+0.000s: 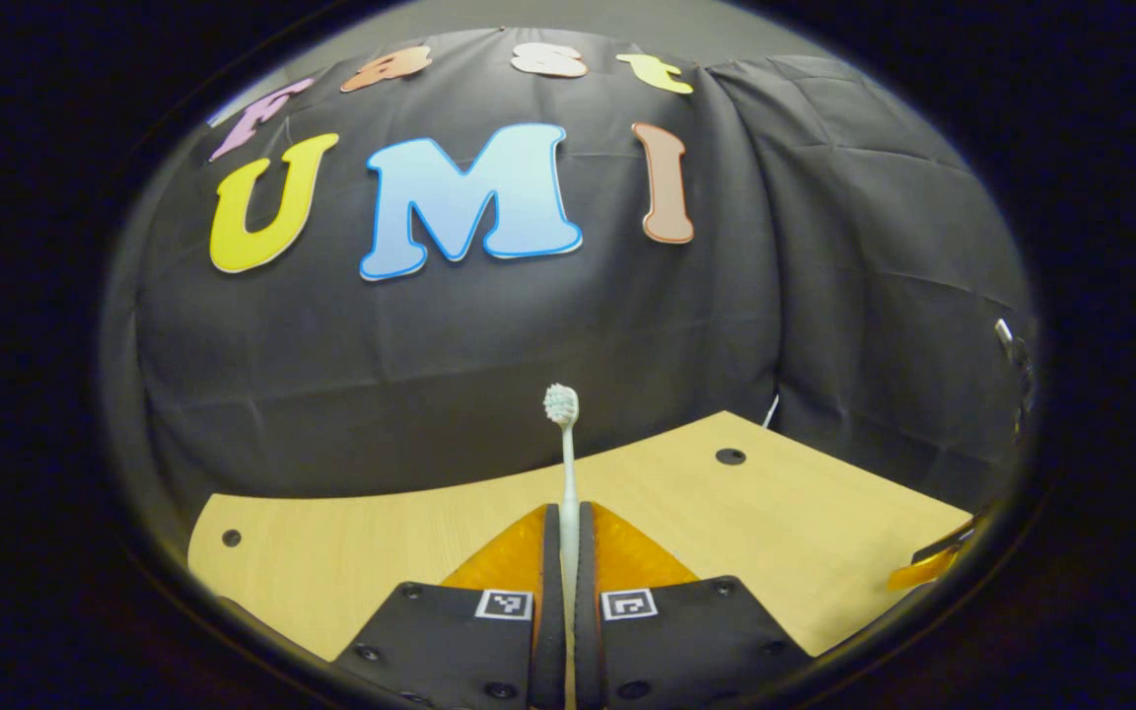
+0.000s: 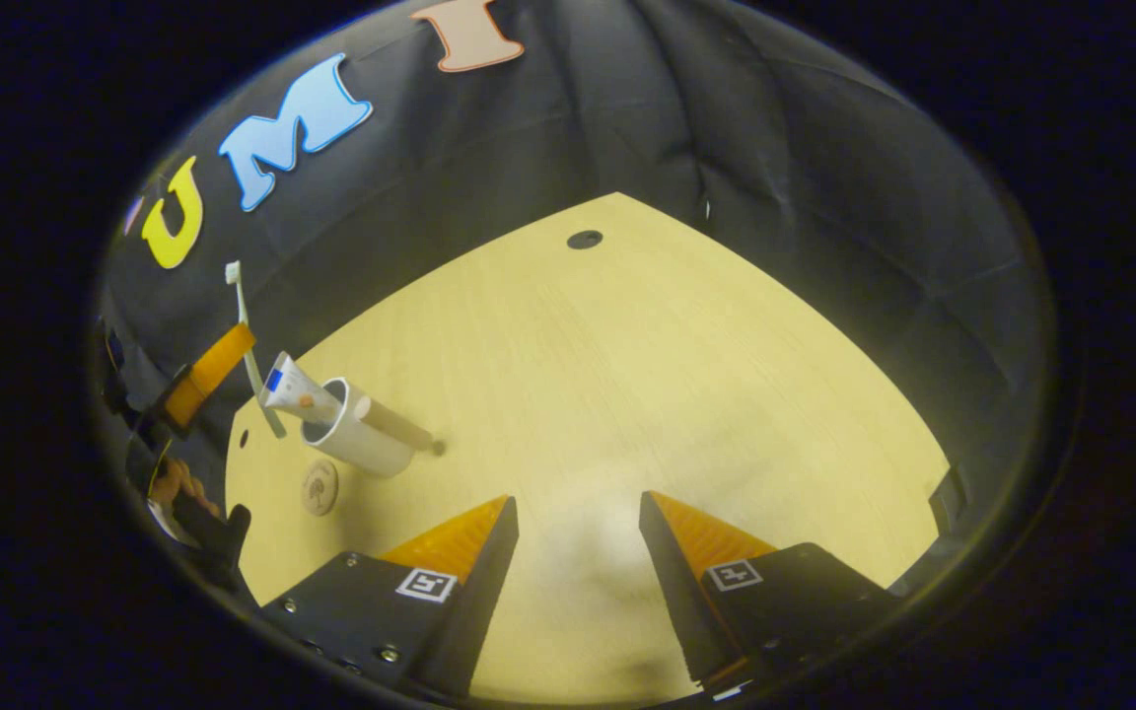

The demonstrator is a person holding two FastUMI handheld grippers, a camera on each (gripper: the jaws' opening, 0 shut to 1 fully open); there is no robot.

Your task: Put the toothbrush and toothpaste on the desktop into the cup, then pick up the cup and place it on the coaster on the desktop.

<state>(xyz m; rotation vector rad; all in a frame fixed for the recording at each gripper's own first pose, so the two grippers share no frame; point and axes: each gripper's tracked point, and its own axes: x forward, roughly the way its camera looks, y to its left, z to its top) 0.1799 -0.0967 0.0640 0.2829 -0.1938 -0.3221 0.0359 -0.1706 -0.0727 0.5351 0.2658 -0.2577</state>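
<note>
In the left gripper view the left gripper (image 1: pixel 568 523) has its jaws drawn narrow, both fingers pressing the handle of the toothbrush (image 1: pixel 566 449), which stands straight out toward twelve o'clock with its bristle head up over the far edge of the desk (image 1: pixel 775 532).

In the right gripper view the right gripper (image 2: pixel 578 518) hangs above the bare desk with its jaws wide apart and nothing between them. The cup (image 2: pixel 359 434) stands toward ten o'clock of those jaws, the toothpaste (image 2: pixel 294 387) leaning out of its mouth. The coaster (image 2: pixel 319 487) lies just beside the cup, toward seven o'clock of it. The toothbrush, clamped in the other gripper, hangs close by the cup toward ten o'clock.
</note>
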